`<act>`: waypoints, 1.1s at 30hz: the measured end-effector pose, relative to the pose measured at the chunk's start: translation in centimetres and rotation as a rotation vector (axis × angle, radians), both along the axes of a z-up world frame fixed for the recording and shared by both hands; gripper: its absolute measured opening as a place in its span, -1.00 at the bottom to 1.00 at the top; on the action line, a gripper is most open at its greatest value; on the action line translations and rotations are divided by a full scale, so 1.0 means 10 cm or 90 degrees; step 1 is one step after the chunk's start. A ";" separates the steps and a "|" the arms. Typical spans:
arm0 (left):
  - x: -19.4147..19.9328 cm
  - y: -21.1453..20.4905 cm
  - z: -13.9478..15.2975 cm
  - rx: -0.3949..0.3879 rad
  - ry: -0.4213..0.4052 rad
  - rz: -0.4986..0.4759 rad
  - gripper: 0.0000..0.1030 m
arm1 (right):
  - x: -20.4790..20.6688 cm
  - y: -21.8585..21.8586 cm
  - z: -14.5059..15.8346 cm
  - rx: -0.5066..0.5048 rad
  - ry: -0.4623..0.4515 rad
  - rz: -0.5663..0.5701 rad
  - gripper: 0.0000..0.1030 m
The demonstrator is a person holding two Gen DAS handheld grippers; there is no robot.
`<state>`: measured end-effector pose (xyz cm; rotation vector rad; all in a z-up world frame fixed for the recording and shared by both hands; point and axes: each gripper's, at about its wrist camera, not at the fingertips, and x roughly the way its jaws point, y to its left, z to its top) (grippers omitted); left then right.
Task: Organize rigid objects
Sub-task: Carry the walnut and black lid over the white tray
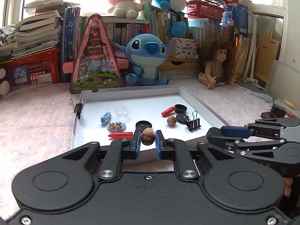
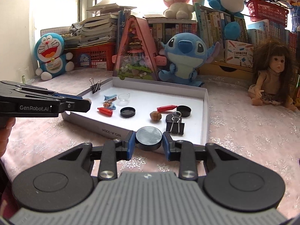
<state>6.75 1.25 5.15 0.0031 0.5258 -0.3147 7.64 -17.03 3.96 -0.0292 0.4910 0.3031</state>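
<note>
The left claw (image 1: pixel 148 137) is closed on a brown nut (image 1: pixel 148 134), its blue pads (image 1: pixel 138 140) pressing both sides, at the near edge of the shallow white tray (image 1: pixel 198 101). Just left of this claw lies a red crayon-like piece (image 1: pixel 121 135); just beyond its tips sits a black round lid (image 1: pixel 143 125). Further out to the left are a small blue plate of tiny orange figures (image 1: pixel 116 126), a blue hair clip (image 1: pixel 106 117) and a clear glass dish (image 1: pixel 122 112). Ahead to the right lie a second nut (image 1: pixel 171 120), a black disc (image 1: pixel 182 118) partly under a black binder clip (image 1: pixel 193 122), a second red piece (image 1: pixel 167 111) and another black lid (image 1: pixel 180 108). A second binder clip (image 1: pixel 77 106) grips the tray's left wall.

The right claw (image 2: pixel 149 141) is narrowed onto a black round puck (image 2: pixel 149 137), held flat between its pads (image 2: pixel 166 142) over the tray's near edge. Just beyond and right of its tips stands the binder clip (image 2: pixel 175 125); the second nut (image 2: pixel 155 115) lies ahead. In this view the left claw (image 2: pixel 88 103) reaches in from the left over the tray's near left corner.

Beyond the tray, on the pink snowflake-patterned cloth (image 1: pixel 37 116), stand a triangular pink case (image 1: pixel 96 56), a blue Stitch plush (image 1: pixel 148 58) and a doll (image 1: pixel 217 60) to the right, with a Doraemon plush (image 2: pixel 51 54) far left in the right wrist view. Shelves of books (image 1: pixel 165 24) fill the back.
</note>
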 end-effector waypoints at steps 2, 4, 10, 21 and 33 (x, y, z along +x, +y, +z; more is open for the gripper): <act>0.07 0.03 0.02 -0.004 0.003 0.009 -0.70 | 0.06 -0.04 0.03 0.007 0.000 -0.011 -0.29; 0.13 0.06 0.03 -0.008 0.003 0.017 -0.71 | 0.12 -0.06 0.06 0.012 -0.001 -0.016 -0.29; 0.39 0.13 0.08 -0.009 -0.004 0.049 -0.71 | 0.35 -0.11 0.14 0.022 -0.002 -0.031 -0.29; 0.86 0.12 0.08 0.007 -0.010 0.084 -0.71 | 0.86 -0.08 0.20 0.039 0.012 -0.055 -0.29; 1.38 0.06 -0.09 0.014 0.025 0.126 -0.70 | 1.35 0.02 0.08 0.058 0.041 -0.075 -0.29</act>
